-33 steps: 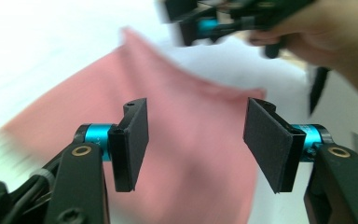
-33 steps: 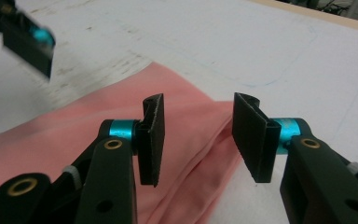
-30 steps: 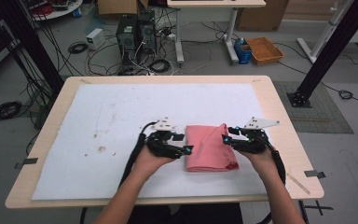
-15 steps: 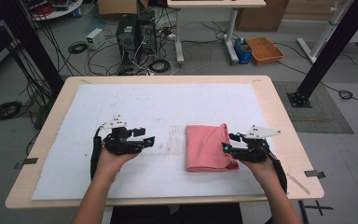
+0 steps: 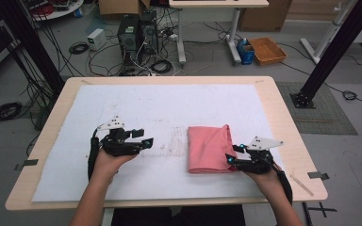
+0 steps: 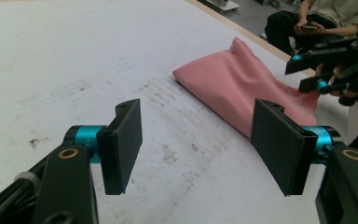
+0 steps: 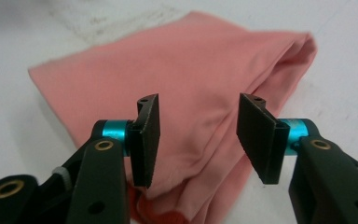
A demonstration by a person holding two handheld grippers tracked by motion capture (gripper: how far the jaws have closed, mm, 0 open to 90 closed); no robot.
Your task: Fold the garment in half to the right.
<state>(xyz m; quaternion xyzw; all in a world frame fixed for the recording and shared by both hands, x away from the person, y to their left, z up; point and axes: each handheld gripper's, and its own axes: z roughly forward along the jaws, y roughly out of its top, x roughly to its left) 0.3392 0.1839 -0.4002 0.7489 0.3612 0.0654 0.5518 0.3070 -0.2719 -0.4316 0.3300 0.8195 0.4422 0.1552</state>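
Two hand-held grippers are at work, and both stand spread with nothing pinched. Your left hand-held gripper (image 5: 143,140) waits over bare surface (image 5: 169,101), well apart from the folded pink cloth (image 5: 209,148) lying right of the middle. Your right hand-held gripper (image 7: 198,140), its jaws having just narrowed a little, hovers over the cloth's near right corner. The fold looks nearly finished; next, close on that corner.

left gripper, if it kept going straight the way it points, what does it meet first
Probably the folded pink cloth. The left gripper points across the bare white table cover toward the cloth's near edge, with open jaws; depth is unclear, and it may run slightly to the far side of it.
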